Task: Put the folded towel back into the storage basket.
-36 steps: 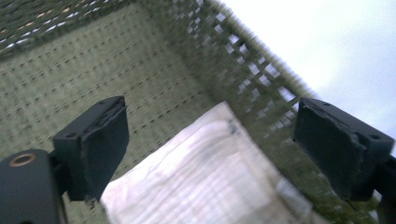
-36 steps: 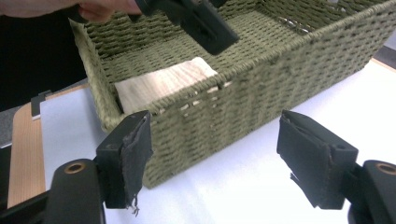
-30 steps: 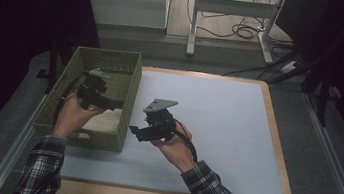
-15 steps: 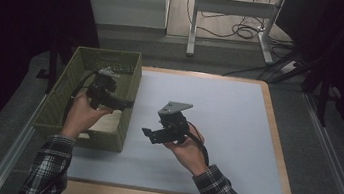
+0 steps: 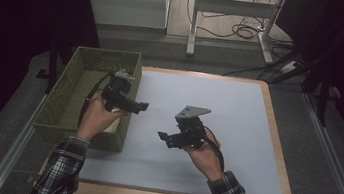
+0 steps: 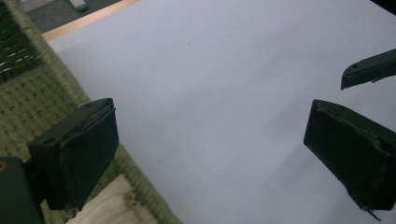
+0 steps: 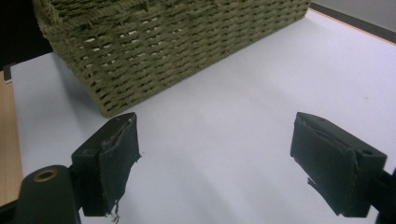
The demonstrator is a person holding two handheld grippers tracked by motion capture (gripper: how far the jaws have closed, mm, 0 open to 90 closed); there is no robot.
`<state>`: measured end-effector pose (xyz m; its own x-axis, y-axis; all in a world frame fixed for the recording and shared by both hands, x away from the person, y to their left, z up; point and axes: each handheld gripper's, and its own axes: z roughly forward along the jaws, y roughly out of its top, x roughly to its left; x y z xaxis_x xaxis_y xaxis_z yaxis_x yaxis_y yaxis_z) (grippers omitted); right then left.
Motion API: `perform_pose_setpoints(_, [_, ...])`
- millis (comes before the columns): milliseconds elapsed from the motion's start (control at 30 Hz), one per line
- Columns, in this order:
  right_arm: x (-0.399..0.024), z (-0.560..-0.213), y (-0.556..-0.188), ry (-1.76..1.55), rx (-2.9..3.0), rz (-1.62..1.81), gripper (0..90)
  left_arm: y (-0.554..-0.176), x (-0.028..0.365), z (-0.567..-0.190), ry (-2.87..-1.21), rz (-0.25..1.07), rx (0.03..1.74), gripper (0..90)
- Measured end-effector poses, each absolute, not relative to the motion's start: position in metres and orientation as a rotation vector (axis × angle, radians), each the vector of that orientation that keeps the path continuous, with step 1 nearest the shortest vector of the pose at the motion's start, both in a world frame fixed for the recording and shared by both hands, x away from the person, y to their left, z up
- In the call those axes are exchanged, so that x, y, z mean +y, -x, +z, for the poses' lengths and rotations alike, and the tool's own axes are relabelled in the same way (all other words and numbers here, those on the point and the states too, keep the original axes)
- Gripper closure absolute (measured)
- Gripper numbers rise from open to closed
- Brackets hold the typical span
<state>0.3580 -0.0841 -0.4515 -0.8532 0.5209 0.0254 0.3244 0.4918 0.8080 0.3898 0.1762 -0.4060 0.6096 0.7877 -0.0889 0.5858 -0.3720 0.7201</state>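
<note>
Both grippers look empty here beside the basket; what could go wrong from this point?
1. The left gripper hangs over the rim of the green woven rectangular basket; lowering it might catch the wall and drag the basket.
2. Something pale, perhaps cloth, lies in the basket below one of its fingers; open fingers could snag it.

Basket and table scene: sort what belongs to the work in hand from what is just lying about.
In the work:
- woven basket
- cream cloth in the basket
- left gripper, jaws open, nothing between them
- right gripper, jaws just been opening, nothing between them
- pale mat

Lying about:
- cables on the floor
- metal desk legs
</note>
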Motion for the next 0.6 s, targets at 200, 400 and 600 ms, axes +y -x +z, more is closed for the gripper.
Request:
perform_pose_setpoints(200, [-0.102,-0.453,-0.357,-0.731,2.520,1.284,13.3,-0.387,0.159,-0.408,-2.094,0.342,1.037,3.2])
perform_pose_setpoints(400, [-0.120,-0.455,-0.354,-0.739,2.511,1.271,12.0,-0.383,0.140,-0.414,-2.097,0.332,1.008,2.8])
perform_pose_setpoints(600, [-0.140,-0.455,-0.352,-0.759,2.495,1.264,11.7,-0.377,0.122,-0.417,-2.098,0.337,0.973,2.7])
